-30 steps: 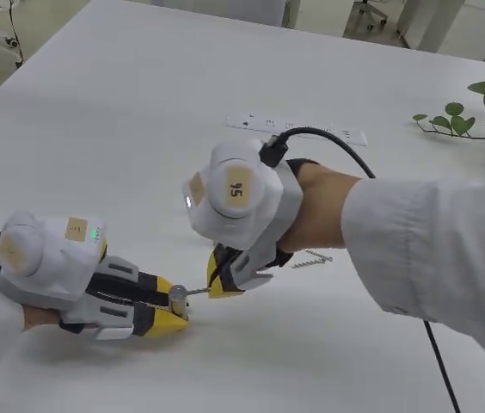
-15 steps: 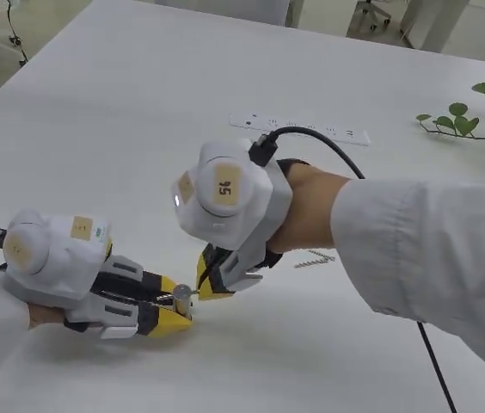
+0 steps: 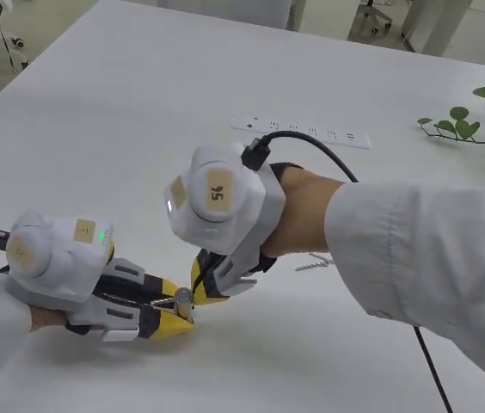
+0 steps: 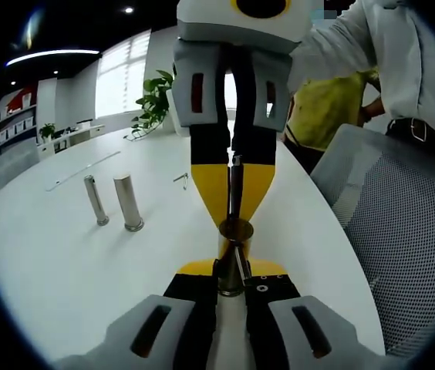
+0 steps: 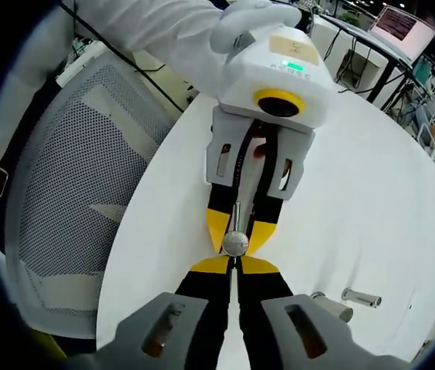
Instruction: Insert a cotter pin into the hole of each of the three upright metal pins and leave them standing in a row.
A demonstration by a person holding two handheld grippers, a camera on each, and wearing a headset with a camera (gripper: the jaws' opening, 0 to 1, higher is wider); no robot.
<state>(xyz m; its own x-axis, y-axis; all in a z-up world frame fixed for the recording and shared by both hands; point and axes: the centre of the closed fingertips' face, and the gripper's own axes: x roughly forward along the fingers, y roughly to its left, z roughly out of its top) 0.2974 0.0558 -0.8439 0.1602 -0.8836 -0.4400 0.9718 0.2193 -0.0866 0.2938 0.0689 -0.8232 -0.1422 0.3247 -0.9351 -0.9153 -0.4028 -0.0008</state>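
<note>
**Cotter pin brought to the head of the held pin**

Head view: at lower left the left gripper (image 3: 178, 306) is clamped on a metal pin (image 3: 182, 297). The right gripper (image 3: 199, 291), at centre, has its tips right at the pin's head. A spare cotter pin (image 3: 314, 261) lies on the table (image 3: 139, 112) right of centre, beside a sleeve (image 3: 432, 258). A power strip (image 3: 298, 132) lies above centre, and a plant (image 3: 475, 120) sits at upper right.

Left gripper view: its own jaws, at the bottom, grip the metal pin's shaft. From the top, the right gripper's jaws pinch a cotter pin (image 4: 235, 185) whose end reaches the pin's head. Whether it sits in the hole cannot be told. Two standing pins (image 4: 127, 202) are upright, side by side, at left.

Right gripper view: its own jaws are together on the cotter pin at bottom centre. The metal pin's round head shows end-on just above them. The standing pins are at lower right, and a mesh chair (image 5: 79, 193) is at left.
</note>
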